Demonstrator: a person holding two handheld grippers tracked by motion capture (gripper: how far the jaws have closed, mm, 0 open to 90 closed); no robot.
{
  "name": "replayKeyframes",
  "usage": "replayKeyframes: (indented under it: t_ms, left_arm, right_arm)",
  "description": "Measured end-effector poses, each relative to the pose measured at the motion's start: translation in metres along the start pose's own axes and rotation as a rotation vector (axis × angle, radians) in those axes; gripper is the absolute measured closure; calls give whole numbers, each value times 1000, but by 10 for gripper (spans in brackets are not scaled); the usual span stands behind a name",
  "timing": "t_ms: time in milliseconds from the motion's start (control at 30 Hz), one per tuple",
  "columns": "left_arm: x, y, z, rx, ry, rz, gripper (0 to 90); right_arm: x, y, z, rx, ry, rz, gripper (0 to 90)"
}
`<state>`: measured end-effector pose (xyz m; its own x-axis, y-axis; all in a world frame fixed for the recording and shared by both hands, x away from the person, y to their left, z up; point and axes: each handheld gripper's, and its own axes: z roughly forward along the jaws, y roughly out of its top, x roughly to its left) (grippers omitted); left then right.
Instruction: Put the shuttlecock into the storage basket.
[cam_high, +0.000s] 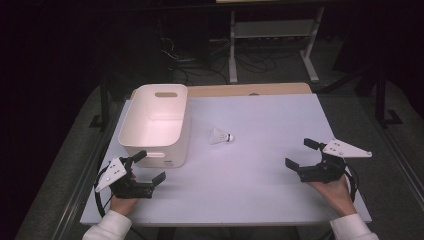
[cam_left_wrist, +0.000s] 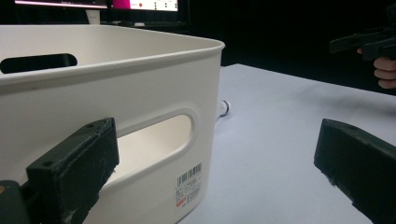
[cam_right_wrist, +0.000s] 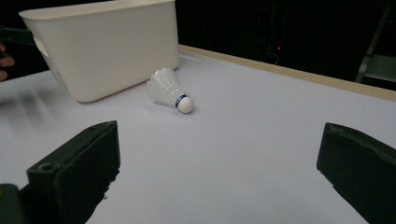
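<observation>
Nearest, at seven o'clock on the counter (cam_high: 260, 195), the left hand-held gripper (cam_high: 150, 167) rests released, nothing between its jaws, just beside the bin's (cam_high: 155, 122) near wall. At four o'clock the right hand-held gripper (cam_high: 299, 156) likewise stands released and empty, jaws aimed toward the middle, probably staged for a pickup. Farther on, near centre, the shuttlecock (cam_high: 220, 136) lies on its side, apart from both, just right of the bin. Its long axis runs nine to three; the cork points to three o'clock.
</observation>
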<state>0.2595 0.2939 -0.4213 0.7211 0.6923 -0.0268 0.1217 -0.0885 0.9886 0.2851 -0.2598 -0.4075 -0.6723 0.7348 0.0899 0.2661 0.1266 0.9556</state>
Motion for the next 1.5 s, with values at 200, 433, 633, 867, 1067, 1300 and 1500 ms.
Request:
replayKeyframes:
  t_ms: [200,433,633,867,1067,1300,1500]
  left_arm:
    - [0,0,0,4,4,-2,0]
    - [0,0,0,5,1,-1,0]
    - [0,0,0,1,0,-1,0]
    - [-1,1,0,9,7,1,0]
    - [-1,1,0,8,6,0,0]
    - [-1,1,1,-1,4,-10,0]
    - [-1,1,0,4,3,-6,0]
  right_arm:
    - [3,4,0,9,1,-16,0]
    - [2,7,0,26,2,-15,0]
    - [3,12,3,41,0,-25,0]
    - [2,19,9,62,20,-21,0]
    - [0,25,16,90,35,-20,0]
    - [0,33,25,126,57,-28,0]
    - [3,43,40,150,81,-51,0]
